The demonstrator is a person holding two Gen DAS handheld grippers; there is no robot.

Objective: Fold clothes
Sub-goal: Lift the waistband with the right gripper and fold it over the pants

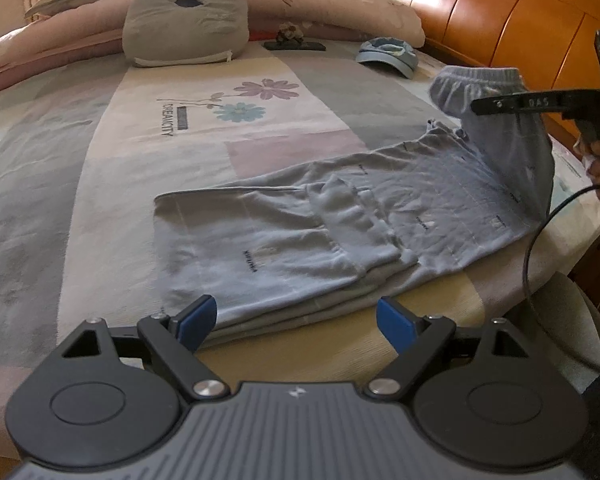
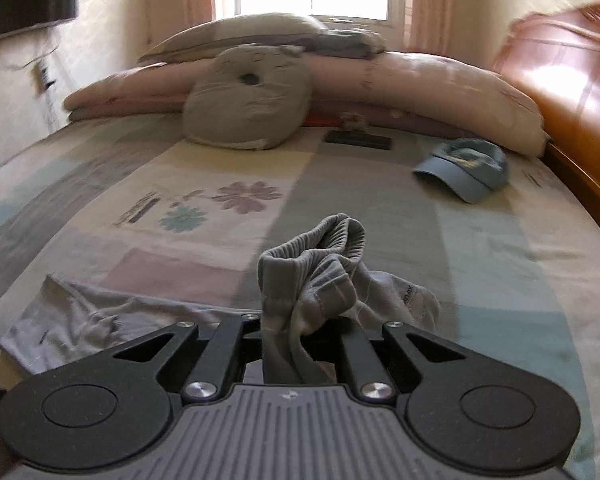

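Note:
Light grey-blue trousers [image 1: 292,236] lie folded lengthwise on the bed near its front edge. My left gripper [image 1: 296,320] is open, its blue pads either side of the trousers' near edge, holding nothing. My right gripper [image 2: 300,344] is shut on the trousers' elastic waistband [image 2: 320,264] and holds that end lifted above the bed. In the left wrist view the right gripper [image 1: 484,106] appears at the right, with the waistband end [image 1: 480,84] raised and draped from it.
A patchwork bedspread with flower print [image 1: 252,100] covers the bed. A grey cat cushion [image 1: 188,20], a long pink bolster [image 2: 420,76], a blue cap [image 2: 464,168] and a dark flat object [image 2: 358,138] lie at the back. An orange wooden headboard [image 1: 500,12] stands at the right.

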